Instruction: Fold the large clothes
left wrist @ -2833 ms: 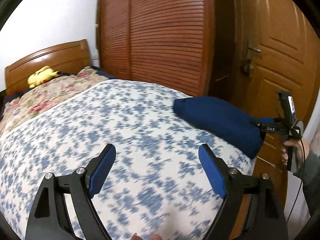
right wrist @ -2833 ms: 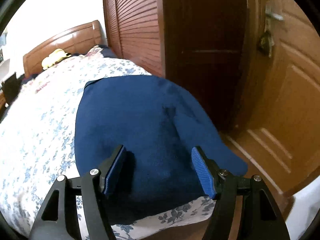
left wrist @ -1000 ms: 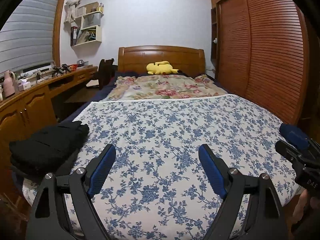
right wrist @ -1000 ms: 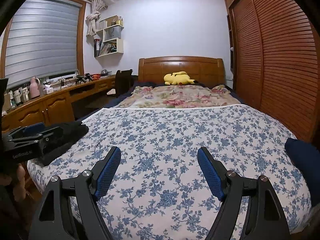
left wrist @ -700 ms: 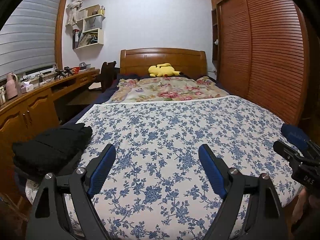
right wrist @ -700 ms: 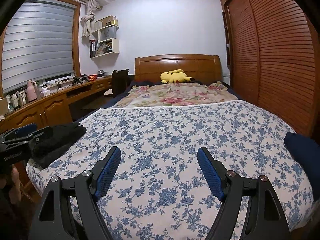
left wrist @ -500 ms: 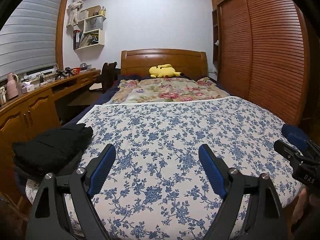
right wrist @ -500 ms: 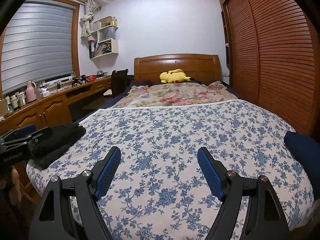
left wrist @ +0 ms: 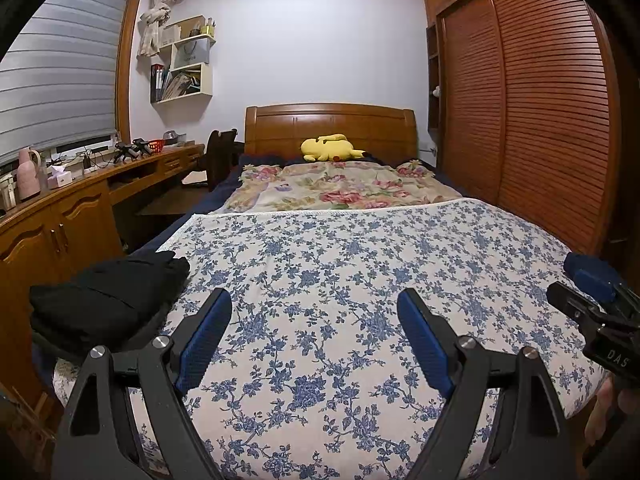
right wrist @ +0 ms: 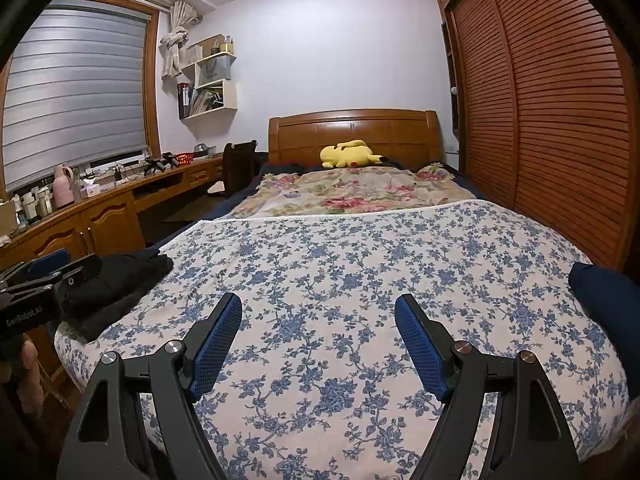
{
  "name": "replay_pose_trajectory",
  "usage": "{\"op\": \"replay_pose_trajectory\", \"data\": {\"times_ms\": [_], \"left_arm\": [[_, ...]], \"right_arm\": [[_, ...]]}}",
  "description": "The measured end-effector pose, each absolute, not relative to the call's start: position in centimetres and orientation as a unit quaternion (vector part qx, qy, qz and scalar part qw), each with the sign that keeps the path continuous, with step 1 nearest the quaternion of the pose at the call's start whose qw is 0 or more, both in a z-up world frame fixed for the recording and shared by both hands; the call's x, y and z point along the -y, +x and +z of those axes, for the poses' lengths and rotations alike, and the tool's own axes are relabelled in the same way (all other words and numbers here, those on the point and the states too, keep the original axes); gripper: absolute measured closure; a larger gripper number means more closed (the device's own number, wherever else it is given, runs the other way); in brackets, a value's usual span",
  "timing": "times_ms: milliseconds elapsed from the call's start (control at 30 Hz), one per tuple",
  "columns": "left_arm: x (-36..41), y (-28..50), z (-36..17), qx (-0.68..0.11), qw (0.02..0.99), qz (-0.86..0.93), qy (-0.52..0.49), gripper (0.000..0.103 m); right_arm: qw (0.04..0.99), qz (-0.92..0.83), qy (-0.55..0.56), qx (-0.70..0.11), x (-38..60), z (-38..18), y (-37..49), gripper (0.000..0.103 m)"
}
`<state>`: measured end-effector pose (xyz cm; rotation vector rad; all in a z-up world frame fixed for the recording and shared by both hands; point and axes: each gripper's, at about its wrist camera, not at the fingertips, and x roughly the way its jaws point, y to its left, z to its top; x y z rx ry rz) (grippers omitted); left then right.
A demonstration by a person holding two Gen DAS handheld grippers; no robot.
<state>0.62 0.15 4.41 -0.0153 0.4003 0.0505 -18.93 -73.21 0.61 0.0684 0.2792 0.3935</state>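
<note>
Left gripper (left wrist: 314, 334) marked "GenRobot.AI", right gripper (right wrist: 318, 340) "DAS", both fingers wide, black garment (left wrist: 108, 300) on bed (left wrist: 360, 260)

blue-floral bedspread (left wrist: 340, 280), black clothes (left wrist: 104, 300), yellow plush (left wrist: 332, 148)

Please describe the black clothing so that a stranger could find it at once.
Start at the bed with the blue-flowered cover. At its near left corner, beside the wooden cabinets, lies the black clothing. It is the only black bundle on the cover.

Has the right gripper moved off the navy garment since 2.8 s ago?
Yes. The right gripper swung left off the navy garment, which now sits at the right edge of its view; it faces the headboard.
</note>
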Motion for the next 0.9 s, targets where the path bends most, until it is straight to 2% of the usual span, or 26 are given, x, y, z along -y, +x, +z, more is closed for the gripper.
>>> {"op": "replay_pose_trajectory", "data": {"times_ms": [900], "left_arm": [[-0.62,0.18,5.06,-0.19,0.981,0.031,-0.008,0.018]], "right_arm": [[0.971,0.194,0.037,-0.135,73.37,0.64,-19.01,0.023]]}}
